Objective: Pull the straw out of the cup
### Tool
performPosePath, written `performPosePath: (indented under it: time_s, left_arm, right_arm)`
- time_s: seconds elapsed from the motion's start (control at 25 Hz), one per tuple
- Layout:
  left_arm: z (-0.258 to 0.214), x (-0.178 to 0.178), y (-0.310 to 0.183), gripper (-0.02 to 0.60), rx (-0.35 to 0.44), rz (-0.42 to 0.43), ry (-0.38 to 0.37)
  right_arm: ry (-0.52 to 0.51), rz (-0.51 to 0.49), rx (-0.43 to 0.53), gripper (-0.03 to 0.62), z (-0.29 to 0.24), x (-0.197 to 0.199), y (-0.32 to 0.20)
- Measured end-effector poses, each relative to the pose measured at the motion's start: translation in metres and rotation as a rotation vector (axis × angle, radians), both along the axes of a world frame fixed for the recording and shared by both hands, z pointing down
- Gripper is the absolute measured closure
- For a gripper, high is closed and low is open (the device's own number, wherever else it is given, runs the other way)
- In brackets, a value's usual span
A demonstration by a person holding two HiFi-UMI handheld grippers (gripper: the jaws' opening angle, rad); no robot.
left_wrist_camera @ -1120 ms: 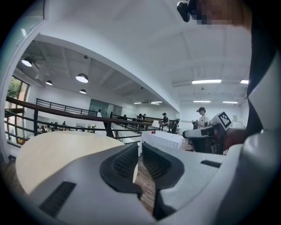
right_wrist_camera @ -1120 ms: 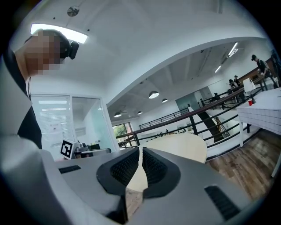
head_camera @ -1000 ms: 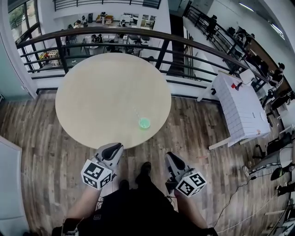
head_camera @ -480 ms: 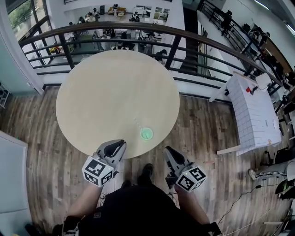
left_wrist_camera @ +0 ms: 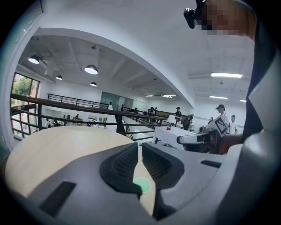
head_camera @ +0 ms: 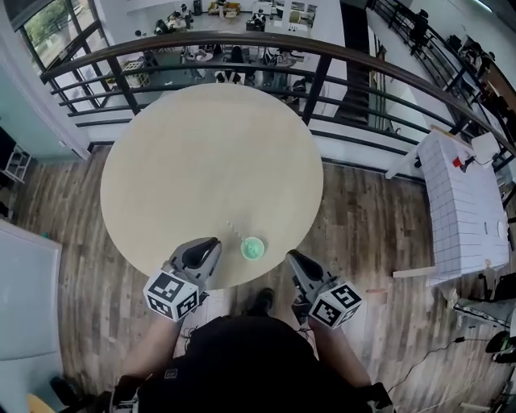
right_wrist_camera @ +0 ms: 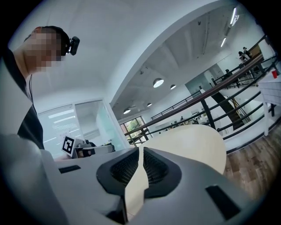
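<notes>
Clear straw (head_camera: 235,231) aslant leftward in cup (head_camera: 252,249)

Round desk (head_camera: 205,153) beside a dark railing (head_camera: 242,43) on an upper level

The pale desk stands on a wood-plank floor (head_camera: 72,214). Past the railing lies a lower floor with furniture. A white-covered table (head_camera: 459,202) stands to the right, a window (head_camera: 44,24) shows at the upper left, and round ceiling lamps (left_wrist_camera: 91,69) glow overhead.

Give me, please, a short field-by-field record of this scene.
table: round, pale wood
cup: green, near the table's front edge
straw: clear, in the cup, leaning up-left in the head view
left gripper: jaws all but together, empty, apart from the cup
right gripper: shut, empty, apart from the cup
task: straw not yet pulled
</notes>
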State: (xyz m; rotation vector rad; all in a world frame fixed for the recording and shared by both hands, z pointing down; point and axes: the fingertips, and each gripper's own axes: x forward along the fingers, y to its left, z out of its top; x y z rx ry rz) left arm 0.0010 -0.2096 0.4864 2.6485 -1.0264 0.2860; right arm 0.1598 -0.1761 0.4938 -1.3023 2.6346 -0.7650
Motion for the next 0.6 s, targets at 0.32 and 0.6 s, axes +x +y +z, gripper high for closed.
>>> performPosePath:
  time_s: [0.32, 0.6]
  left_arm:
    - [0.022, 0.0, -0.016, 0.548, -0.063, -0.084, -0.006]
    - [0.028, -0.015, -0.036, 0.548, -0.031, -0.055, -0.03]
  right_arm:
    - [0.026, -0.145, -0.026, 0.566, 0.015, -0.021, -0.035]
    - [0.091, -0.234, -0.107, 0.478, 0.036, -0.073, -0.06]
